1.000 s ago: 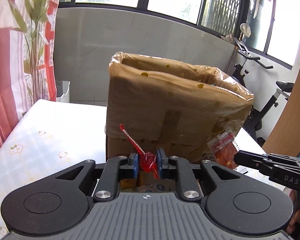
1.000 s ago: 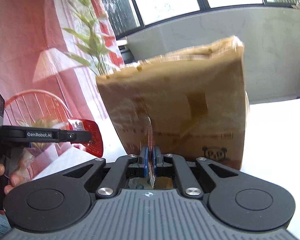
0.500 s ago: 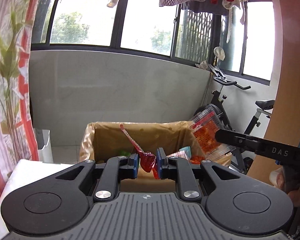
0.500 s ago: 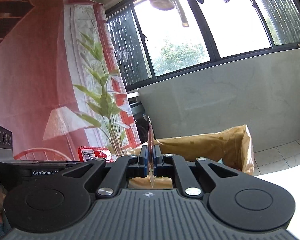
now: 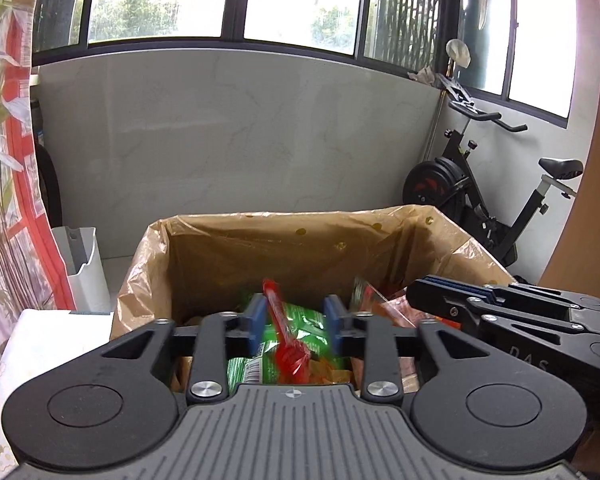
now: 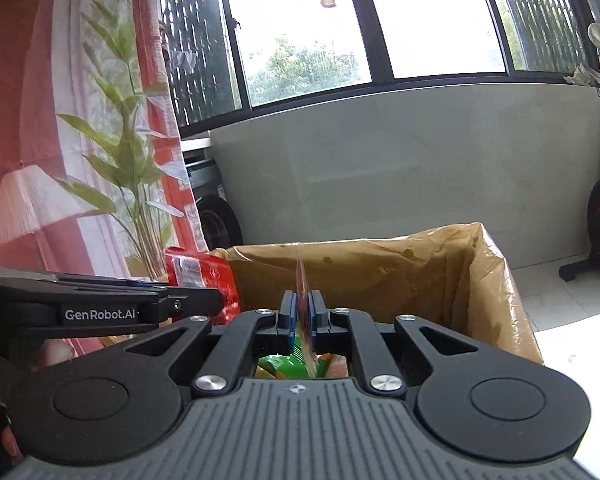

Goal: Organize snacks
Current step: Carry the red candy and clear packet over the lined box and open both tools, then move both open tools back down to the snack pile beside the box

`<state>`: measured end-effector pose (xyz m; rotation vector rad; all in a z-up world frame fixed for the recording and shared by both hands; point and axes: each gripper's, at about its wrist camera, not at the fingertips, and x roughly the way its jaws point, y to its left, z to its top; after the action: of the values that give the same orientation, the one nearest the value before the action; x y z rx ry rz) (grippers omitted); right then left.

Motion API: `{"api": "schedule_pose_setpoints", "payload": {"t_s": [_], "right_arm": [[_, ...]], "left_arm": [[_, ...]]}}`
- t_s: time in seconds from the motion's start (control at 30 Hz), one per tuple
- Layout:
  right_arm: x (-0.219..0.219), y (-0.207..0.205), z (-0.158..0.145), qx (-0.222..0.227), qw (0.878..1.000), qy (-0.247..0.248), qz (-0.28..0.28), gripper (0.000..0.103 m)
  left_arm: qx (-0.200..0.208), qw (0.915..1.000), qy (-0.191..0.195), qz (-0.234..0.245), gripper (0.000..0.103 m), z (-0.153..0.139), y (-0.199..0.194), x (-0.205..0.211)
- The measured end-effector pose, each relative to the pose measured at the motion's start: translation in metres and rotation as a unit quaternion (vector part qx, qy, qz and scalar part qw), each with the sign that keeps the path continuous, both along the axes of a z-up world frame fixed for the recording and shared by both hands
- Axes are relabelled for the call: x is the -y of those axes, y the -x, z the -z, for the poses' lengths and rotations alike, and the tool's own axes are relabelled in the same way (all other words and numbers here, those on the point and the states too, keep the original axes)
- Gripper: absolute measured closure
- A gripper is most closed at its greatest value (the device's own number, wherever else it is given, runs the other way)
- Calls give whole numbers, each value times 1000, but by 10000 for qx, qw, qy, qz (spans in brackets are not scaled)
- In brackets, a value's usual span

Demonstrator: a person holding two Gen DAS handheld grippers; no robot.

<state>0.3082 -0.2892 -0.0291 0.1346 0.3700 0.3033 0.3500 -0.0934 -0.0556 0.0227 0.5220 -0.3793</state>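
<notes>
A cardboard box (image 5: 284, 248) lined with a brown plastic bag stands on the table, with green and orange snack packets (image 5: 296, 328) inside. My left gripper (image 5: 296, 320) is open above the box, and a red snack packet (image 5: 286, 340) hangs loose between its fingers, blurred. My right gripper (image 6: 303, 316) is over the box (image 6: 420, 276) too, its jaws slightly parted around a thin orange-red packet (image 6: 303, 312) seen edge-on. In the right wrist view the left gripper (image 6: 204, 300) shows at the left with the red packet (image 6: 200, 276).
The table has a white floral cloth (image 5: 40, 340). A white bin (image 5: 82, 268) stands behind it at the left. An exercise bike (image 5: 496, 200) stands at the right by a wooden panel. A red curtain and a plant (image 6: 116, 168) are at the left.
Both grippers rose from the box's side to above its opening. The left gripper opened and its red packet is slipping down. The right jaws have parted slightly.
</notes>
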Motion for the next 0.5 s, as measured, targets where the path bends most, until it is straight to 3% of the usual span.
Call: {"api": "schedule_pose_setpoints", "payload": {"t_s": [0.03, 0.1, 0.27, 0.4, 0.5], "right_arm": [[3, 1, 1, -5, 10000, -4, -6, 89], [9, 9, 2, 76, 10000, 53, 21, 83], [19, 34, 2, 246, 9995, 201, -4, 83], [31, 64, 0, 382, 9992, -65, 121, 82], [31, 87, 3, 563, 9982, 43, 193, 82]], "left_arm": [[2, 10000, 59, -29, 42, 2, 2, -6], [47, 9999, 158, -42, 42, 4, 7, -15], [205, 9995, 218, -134, 42, 1, 24, -49], [349, 9986, 274, -295, 42, -7, 41, -68], [386, 9978, 368, -392, 42, -11, 57, -82]]}}
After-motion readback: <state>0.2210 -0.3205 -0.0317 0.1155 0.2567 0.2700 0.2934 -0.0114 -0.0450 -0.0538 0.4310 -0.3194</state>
